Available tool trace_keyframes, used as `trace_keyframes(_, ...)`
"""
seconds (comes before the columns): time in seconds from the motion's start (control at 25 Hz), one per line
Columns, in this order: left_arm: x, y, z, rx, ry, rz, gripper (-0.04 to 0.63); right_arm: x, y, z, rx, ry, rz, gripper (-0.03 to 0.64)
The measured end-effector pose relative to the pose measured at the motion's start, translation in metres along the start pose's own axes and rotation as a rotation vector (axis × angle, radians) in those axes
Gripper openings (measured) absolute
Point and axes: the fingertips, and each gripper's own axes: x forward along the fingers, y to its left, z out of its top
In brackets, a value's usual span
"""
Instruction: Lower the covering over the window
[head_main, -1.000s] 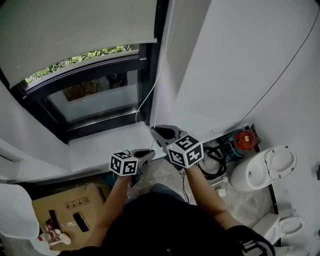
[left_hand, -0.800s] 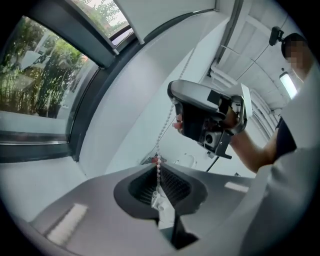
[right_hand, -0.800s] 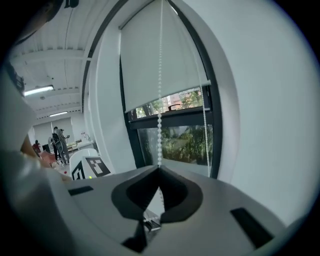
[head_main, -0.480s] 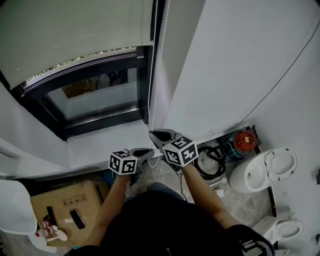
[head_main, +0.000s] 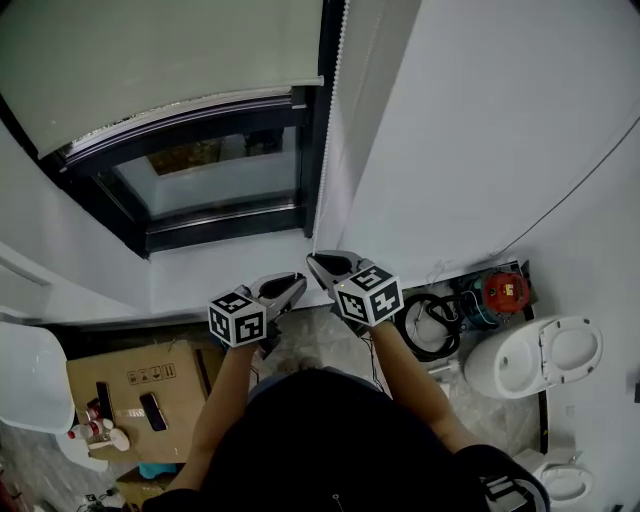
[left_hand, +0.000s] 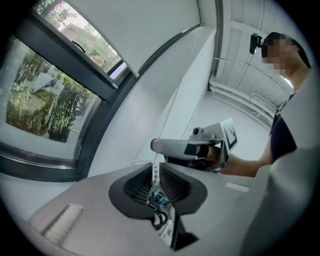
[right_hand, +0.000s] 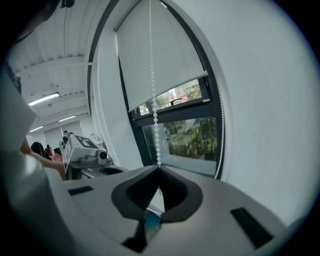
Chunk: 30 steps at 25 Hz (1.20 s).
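A pale roller blind (head_main: 170, 50) hangs partway down over the dark-framed window (head_main: 215, 180); glass shows below its bottom bar (head_main: 190, 100). A white bead chain (head_main: 330, 130) runs down the frame's right side. My right gripper (head_main: 315, 260) is shut on this chain, which enters its closed tips in the right gripper view (right_hand: 159, 167). My left gripper (head_main: 298, 283) sits just left of and below it. Its jaws are opening, and the chain (left_hand: 155, 170) hangs loose in the narrow gap (left_hand: 155, 167) between them.
The white sill (head_main: 230, 270) lies under the window, and a white wall (head_main: 480, 120) runs along the right. On the floor are a cardboard box (head_main: 130, 385), a black cable coil (head_main: 430, 325), a red reel (head_main: 505, 290) and a toilet (head_main: 540, 355).
The blind's bottom bar has come lower and hides the greenery that showed under it. The slack loop of chain now hangs straight. Both grippers stay close together by the sill.
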Motion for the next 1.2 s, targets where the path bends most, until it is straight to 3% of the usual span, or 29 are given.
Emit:
trace_keyframes(0.2, -0.02, -0.001, 0.033, 0.097, -0.076, 0.086, 0.028, 0.0, -0.001, -0.001, -0.004, -0.021, 0.032, 0.014)
trace_keyframes(0.48, -0.034, -0.009, 0.075, 0.344, -0.076, 0.25, 0.033, 0.001, -0.002, -0.003, -0.017, -0.041, 0.075, 0.014)
trace_keyframes(0.56, -0.037, -0.015, 0.092, 0.35, -0.132, 0.267, 0.119, 0.002, -0.001, -0.002, -0.034, -0.035, 0.079, 0.014)
trace_keyframes(0.76, -0.03, -0.04, 0.131, 0.359, -0.23, 0.204, 0.127, -0.002, -0.009, -0.003, -0.026, -0.033, 0.081, 0.014)
trace_keyframes(1.2, 0.02, -0.07, 0.158, 0.418, -0.24, 0.096, 0.127, -0.007, 0.002, -0.005, -0.037, -0.047, 0.113, 0.014)
